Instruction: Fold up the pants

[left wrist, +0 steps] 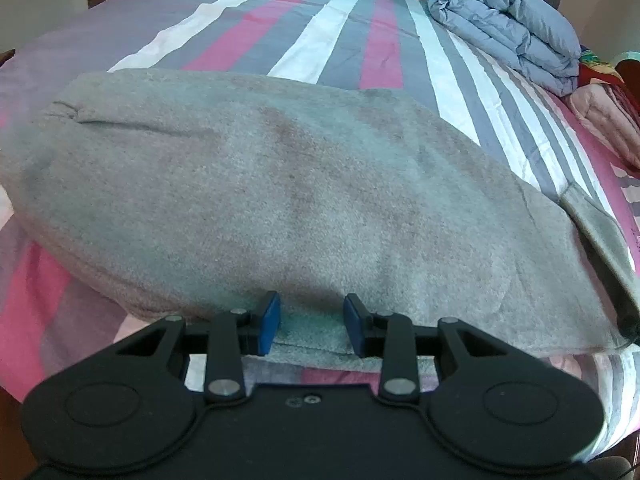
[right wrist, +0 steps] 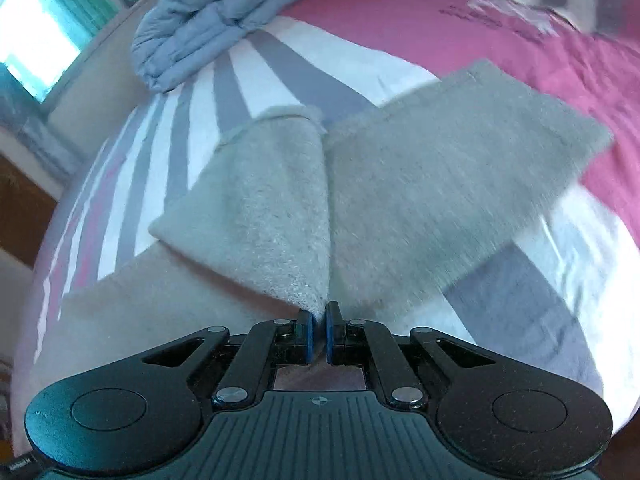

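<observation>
With the right gripper point(right wrist: 319, 334) pinching a fold of the grey pants point(right wrist: 400, 184) and the left gripper point(left wrist: 312, 322) spread at their edge, a one-sided pull could skew the fold.

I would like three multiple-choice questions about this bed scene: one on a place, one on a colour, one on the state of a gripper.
1. Where do the pants lie?
A. on the striped bed sheet
B. on a chair
C. on the floor

2. What colour is the folded quilt?
A. green
B. light blue
C. black

3. How is the right gripper?
A. wide open
B. out of view
C. shut on the pants

Key: 1 A, stripes surround the grey cloth; 2 B, its folds are blue; 3 C, cloth sits pinched between the pads, whereas the left gripper is open.
</observation>
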A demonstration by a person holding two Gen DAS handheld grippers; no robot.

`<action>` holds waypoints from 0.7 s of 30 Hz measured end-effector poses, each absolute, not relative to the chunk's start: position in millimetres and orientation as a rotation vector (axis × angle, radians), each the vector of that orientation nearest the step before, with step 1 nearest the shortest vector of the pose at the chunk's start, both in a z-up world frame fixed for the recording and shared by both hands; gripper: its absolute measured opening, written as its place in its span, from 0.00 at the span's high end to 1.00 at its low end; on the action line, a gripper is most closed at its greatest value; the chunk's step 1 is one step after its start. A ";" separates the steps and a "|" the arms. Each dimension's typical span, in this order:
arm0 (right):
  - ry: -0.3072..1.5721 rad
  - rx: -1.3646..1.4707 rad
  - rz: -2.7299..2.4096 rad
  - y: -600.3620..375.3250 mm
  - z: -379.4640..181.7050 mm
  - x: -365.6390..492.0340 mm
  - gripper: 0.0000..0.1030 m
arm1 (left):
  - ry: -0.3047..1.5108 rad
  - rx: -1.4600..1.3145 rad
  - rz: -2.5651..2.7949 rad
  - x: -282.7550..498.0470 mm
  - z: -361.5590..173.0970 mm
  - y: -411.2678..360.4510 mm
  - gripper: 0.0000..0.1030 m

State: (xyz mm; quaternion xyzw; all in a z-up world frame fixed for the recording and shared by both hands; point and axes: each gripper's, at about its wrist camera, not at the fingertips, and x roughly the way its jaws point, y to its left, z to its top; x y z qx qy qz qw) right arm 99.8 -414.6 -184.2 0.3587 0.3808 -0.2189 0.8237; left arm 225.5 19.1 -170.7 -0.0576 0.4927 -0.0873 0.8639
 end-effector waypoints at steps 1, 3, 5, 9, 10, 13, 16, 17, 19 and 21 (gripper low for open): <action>0.807 0.730 -0.456 -412.1 -179.9 102.3 0.81 | 1.032 -0.121 -0.179 224.7 -170.4 19.3 0.74; 0.801 0.681 -0.452 -407.9 -172.8 103.8 0.55 | 1.029 -0.117 -0.176 224.1 -169.1 18.7 0.72; 0.778 0.655 -0.436 -399.3 -167.6 100.5 0.43 | 1.024 -0.097 -0.167 222.8 -164.2 14.2 0.71; 0.788 0.548 -0.439 -391.9 -163.9 104.5 0.43 | 1.003 -0.079 -0.208 218.5 -153.0 -2.6 0.71; 0.793 0.521 -0.447 -390.7 -162.8 105.6 0.43 | 1.001 -0.076 -0.221 217.6 -151.7 -7.8 0.71; 0.781 0.329 -0.462 -373.8 -153.7 112.2 0.43 | 1.022 -0.086 -0.252 217.9 -156.0 -25.2 0.71; 0.776 0.127 -0.413 -353.2 -152.9 127.8 0.43 | 1.021 -0.052 -0.266 215.9 -163.9 -44.4 0.71; 0.780 0.061 -0.396 -344.7 -153.9 134.2 0.43 | 1.019 -0.036 -0.270 214.6 -165.4 -49.9 0.70; 0.783 -0.057 -0.374 -330.7 -158.4 144.8 0.43 | 1.019 -0.039 -0.280 211.8 -164.2 -56.3 0.69; 0.785 -0.159 -0.357 -319.9 -165.8 156.3 0.43 | 1.029 -0.046 -0.309 209.3 -160.3 -65.6 0.69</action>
